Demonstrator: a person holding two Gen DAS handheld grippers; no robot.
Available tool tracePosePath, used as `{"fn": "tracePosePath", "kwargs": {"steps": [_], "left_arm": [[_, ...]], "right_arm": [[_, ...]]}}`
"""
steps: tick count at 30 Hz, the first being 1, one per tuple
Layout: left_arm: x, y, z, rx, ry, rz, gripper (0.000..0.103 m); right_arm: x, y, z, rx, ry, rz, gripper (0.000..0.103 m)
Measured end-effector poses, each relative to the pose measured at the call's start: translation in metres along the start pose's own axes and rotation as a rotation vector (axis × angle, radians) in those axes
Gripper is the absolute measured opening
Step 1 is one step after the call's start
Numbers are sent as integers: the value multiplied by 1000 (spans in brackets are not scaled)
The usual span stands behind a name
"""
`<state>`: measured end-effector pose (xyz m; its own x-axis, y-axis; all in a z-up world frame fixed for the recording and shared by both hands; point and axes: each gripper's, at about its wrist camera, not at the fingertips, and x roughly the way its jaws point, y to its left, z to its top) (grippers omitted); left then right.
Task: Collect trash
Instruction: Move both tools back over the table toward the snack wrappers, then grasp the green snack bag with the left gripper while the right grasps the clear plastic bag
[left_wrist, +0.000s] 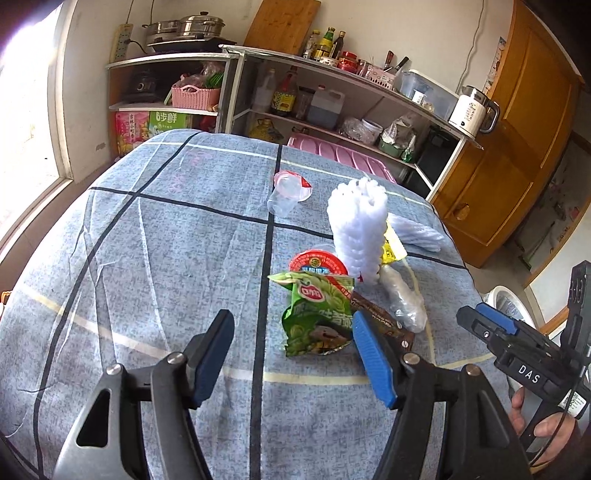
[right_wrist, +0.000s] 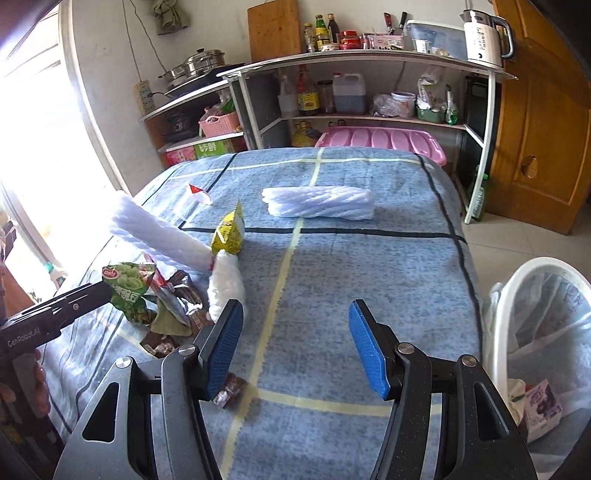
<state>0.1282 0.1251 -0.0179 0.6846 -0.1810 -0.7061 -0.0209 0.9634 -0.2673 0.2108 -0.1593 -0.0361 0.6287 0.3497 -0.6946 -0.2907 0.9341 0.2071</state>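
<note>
On a checked blue tabletop (left_wrist: 147, 258), the left claw (left_wrist: 293, 354) hovers spread and empty just before a green snack bag (left_wrist: 317, 314), the right claw (right_wrist: 295, 347) likewise spread right of it, a bagged white bin (right_wrist: 532, 295) beyond.

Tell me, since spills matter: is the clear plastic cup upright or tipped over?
Tipped over: the clear plastic cup lies on its side on the blue tablecloth, its red-edged peeled lid beside the mouth.
</note>
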Motion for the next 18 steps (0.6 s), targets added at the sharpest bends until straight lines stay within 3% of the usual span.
{"fn": "tracePosePath", "kwargs": {"steps": [13, 18], "left_arm": [[29, 3, 9, -21, 59, -56, 72], [36, 5, 9, -35, 74, -70, 72]], "right_arm": [[48, 31, 12, -45, 83, 114, 60], [59, 33, 11, -54, 100, 99, 60]]}}
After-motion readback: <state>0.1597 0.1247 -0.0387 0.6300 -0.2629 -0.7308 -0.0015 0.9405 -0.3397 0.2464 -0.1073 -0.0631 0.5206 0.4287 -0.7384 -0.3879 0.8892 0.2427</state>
